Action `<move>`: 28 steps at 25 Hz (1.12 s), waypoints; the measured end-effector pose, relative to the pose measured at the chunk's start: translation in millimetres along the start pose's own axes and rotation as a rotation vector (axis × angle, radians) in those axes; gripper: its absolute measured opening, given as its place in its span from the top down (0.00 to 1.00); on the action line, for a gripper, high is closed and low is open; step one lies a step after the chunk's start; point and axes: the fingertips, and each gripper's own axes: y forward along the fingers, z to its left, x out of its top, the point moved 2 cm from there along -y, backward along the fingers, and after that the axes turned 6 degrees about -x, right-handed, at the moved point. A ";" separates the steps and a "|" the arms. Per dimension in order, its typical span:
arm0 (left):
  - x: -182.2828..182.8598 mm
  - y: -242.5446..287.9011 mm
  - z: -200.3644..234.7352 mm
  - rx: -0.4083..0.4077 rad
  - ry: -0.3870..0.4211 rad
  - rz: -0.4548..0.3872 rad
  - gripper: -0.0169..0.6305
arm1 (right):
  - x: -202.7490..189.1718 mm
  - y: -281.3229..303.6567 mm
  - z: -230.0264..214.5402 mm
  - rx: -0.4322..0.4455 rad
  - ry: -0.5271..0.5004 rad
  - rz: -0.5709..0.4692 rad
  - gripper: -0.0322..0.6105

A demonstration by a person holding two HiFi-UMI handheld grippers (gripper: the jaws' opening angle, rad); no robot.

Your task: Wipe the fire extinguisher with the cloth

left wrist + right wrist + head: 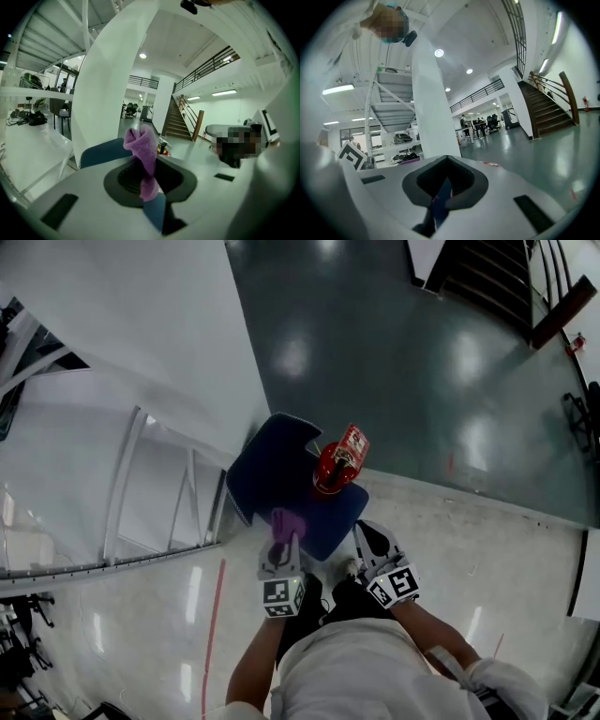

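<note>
Across the upper right of the head view spreads a dark green floor [403, 362], glossy enough to mirror the ceiling lamps. Below it, the lower half of the frame is a pale floor [487, 549], speckled and also shiny, with a thin red line [214, 634] at lower left. A broad white pillar [141, 324] fills the upper left, and dark stairs [487, 273] sit at the top right corner.

At frame centre a flat navy mat [281, 474] with a notched upper edge lies where the two floors meet. The extinguisher [336, 468], a round red body seen from above, stands on the mat's right part. A red-and-white tag [353, 442] sticks up beside its top.

Just below the mat, the left gripper [284, 538] is pinched on the cloth [287, 523], a soft, fuzzy purple bunch. In the left gripper view the cloth [143, 150] rises twisted out of the grey, smooth-shelled left gripper [147, 176], with the extinguisher [163, 147] small beyond it.

The right gripper [372, 535] hovers by the mat's lower right corner. In its own view the right gripper [445, 185] has its jaws pressed together with nothing between them.
</note>
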 end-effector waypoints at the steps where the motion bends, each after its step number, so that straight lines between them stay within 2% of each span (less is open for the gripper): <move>1: -0.6 3.2 3.0 -0.022 -0.004 0.009 0.88 | -1.0 2.6 -0.8 -0.023 0.003 0.001 0.93; 4: -5.8 16.5 15.4 -0.087 -0.004 0.019 0.88 | -5.2 13.2 -2.7 -0.086 0.003 0.010 0.93; 7: -19.3 33.6 24.8 -0.107 -0.010 0.042 0.88 | -9.4 20.2 -6.0 -0.100 -0.007 0.023 0.93; 12: -52.4 77.7 37.2 -0.129 0.072 0.092 0.88 | -35.5 31.1 -16.5 -0.100 0.055 0.057 0.93; 21: -147.3 181.1 90.7 -0.160 0.015 0.199 0.88 | -85.0 73.1 -20.4 -0.054 0.050 0.084 0.93; 28: -222.0 240.2 108.1 -0.189 -0.019 0.273 0.88 | -126.6 68.8 -35.9 -0.076 0.067 0.137 0.93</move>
